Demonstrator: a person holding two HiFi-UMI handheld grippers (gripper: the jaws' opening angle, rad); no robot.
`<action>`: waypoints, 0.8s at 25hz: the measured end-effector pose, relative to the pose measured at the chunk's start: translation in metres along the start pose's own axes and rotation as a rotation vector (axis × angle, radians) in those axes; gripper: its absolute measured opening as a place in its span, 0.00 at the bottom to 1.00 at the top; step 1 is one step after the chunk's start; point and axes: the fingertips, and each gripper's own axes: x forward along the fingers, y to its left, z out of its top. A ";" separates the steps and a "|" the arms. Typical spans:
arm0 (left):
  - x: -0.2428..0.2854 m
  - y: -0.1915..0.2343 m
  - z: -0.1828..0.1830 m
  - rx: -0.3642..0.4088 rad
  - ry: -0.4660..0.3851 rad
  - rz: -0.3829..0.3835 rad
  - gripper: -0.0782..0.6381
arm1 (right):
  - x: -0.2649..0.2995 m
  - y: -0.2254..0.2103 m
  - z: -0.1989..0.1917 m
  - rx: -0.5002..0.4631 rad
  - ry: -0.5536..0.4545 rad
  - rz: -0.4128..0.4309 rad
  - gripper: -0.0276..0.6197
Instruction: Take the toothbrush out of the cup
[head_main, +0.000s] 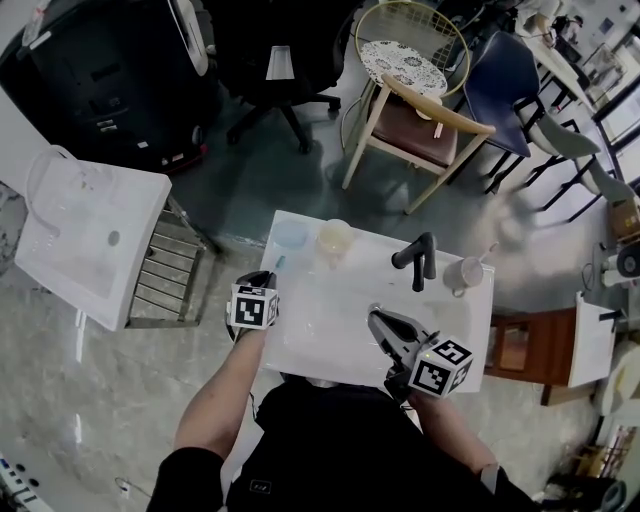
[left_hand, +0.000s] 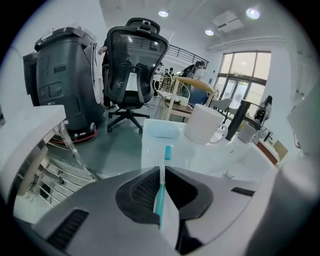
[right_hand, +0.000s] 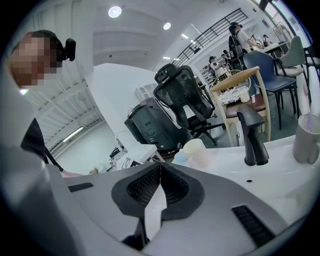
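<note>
My left gripper (head_main: 265, 278) (left_hand: 162, 172) is shut on a teal and white toothbrush (left_hand: 165, 160). Its bristle head (head_main: 279, 263) points forward over the left edge of the white counter (head_main: 330, 330). Just beyond it stand a pale blue cup (head_main: 290, 235) (left_hand: 161, 130) and a cream cup (head_main: 334, 240) (left_hand: 202, 124), both apart from the brush. My right gripper (head_main: 376, 320) (right_hand: 160, 167) hovers over the counter's near right part, shut with nothing between its pads.
A black faucet (head_main: 418, 262) (right_hand: 252, 135) rises at the counter's far right, beside a grey mug (head_main: 465, 272) (right_hand: 306, 137). A white basin on a rack (head_main: 90, 235) stands to the left. A wooden chair (head_main: 415, 110) and an office chair (left_hand: 130, 70) stand beyond the counter.
</note>
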 end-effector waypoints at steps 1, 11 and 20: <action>0.001 0.001 -0.001 0.003 0.008 0.015 0.17 | 0.001 -0.001 0.001 0.000 0.000 0.007 0.09; -0.005 -0.003 -0.004 -0.007 -0.006 0.042 0.26 | -0.003 -0.005 0.005 -0.013 0.023 0.023 0.09; -0.041 -0.010 0.011 -0.023 -0.087 0.023 0.29 | -0.010 0.000 0.007 -0.023 0.008 0.040 0.09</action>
